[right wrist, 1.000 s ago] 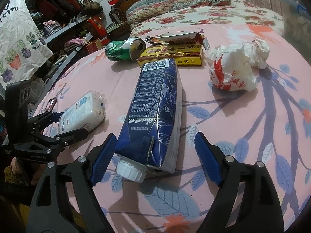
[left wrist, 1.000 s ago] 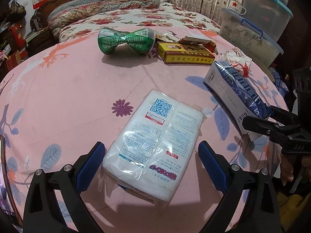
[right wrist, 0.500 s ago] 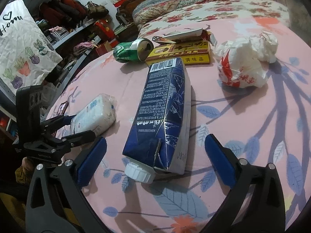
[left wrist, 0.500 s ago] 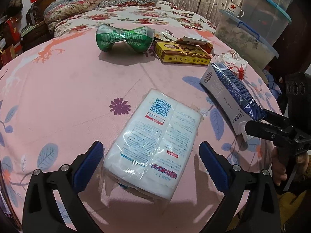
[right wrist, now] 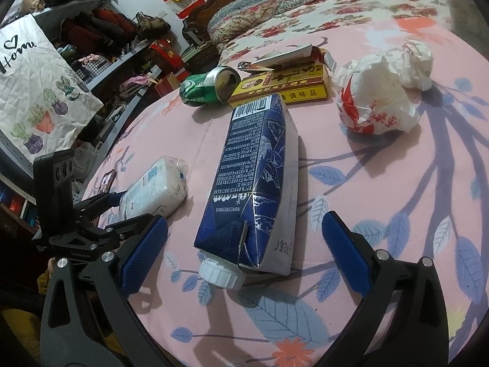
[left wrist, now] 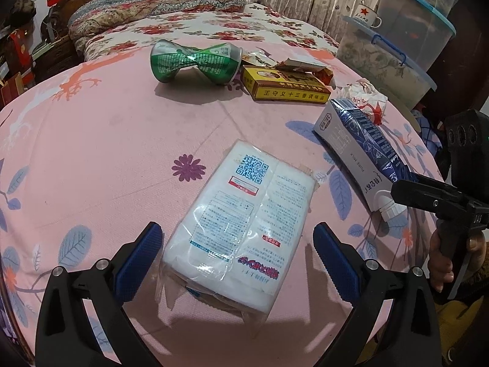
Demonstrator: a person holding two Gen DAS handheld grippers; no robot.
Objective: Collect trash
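Observation:
On the pink floral tablecloth (left wrist: pixel 91 153) lies a white plastic-wrapped tissue pack (left wrist: pixel 244 214). My left gripper (left wrist: pixel 236 229) is open, its blue pads on either side of the pack's near end and clear of it. A blue milk carton (right wrist: pixel 259 168) lies with its white cap towards me. My right gripper (right wrist: pixel 244 221) is open wide around the cap end, with gaps on both sides. Farther back are a crushed green can (left wrist: pixel 195 61), a yellow box (left wrist: pixel 287 87), a torn wrapper (left wrist: pixel 293 65) and crumpled white paper (right wrist: pixel 379 98).
A bed with floral covers stands behind the table. Stacked plastic storage bins (left wrist: pixel 397 46) with a mug (left wrist: pixel 369 15) on top are at the right. Shelves of clothes (right wrist: pixel 91 30) and a white "Home" bag (right wrist: pixel 36 85) are at the left. A phone (right wrist: pixel 107 180) lies near the table's left edge.
My right gripper's jaws have spread wider around the carton's cap end and the wrist has rolled a little. My left gripper has stayed open over the tissue pack.

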